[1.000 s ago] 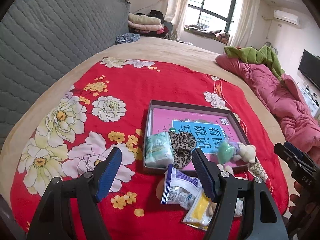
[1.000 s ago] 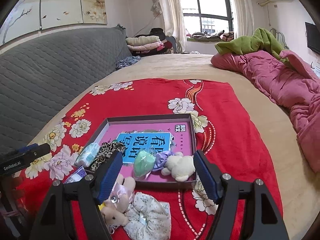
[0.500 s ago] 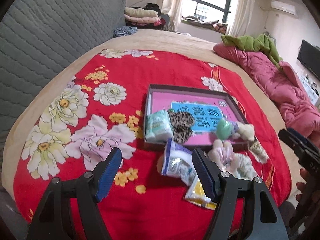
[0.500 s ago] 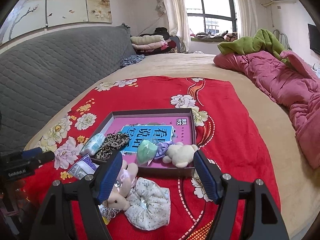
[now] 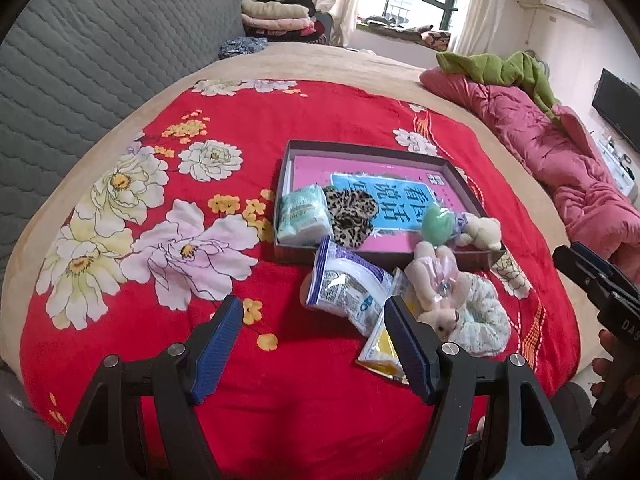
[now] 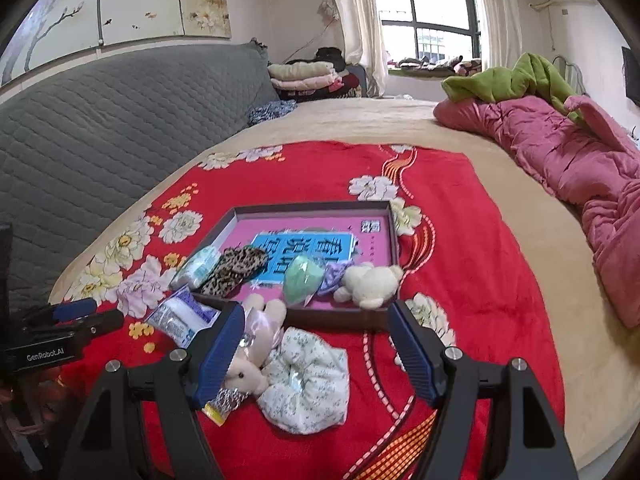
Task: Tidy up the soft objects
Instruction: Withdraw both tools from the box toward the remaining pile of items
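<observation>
Bed with red floral blanket (image 5: 192,184) fills both views, grey quilted headboard (image 6: 100,128) to the left, pink quilt (image 6: 568,168) piled at the far right. The wall painting above the headboard shows only in the right wrist view; the dark TV on the right wall is clear only in the left wrist view.

Shallow box (image 5: 452,165) sits mid-blanket with a pink and blue printed sheet inside. In the box, along its near edge: tissue pack (image 5: 302,218), leopard scrunchie (image 5: 350,216), green sponge (image 5: 437,219), cream teddy (image 6: 370,280). A purple scrunchie (image 6: 334,276) between sponge and teddy reads clearly only from the right wrist.

On the blanket just in front of the box – white floral scrunchie (image 6: 308,380), pink bunny (image 6: 256,344) touching it, blue-white packet (image 5: 348,286), yellow sachet (image 5: 380,352) partly under them.

Left gripper (image 5: 316,348) – jaws spread wide, nothing between them, over bare blanket just left of the packet. Right gripper (image 6: 316,356) – jaws spread, nothing pinched; bunny and floral scrunchie lie below the gap. Each view catches the other gripper at its edge.
</observation>
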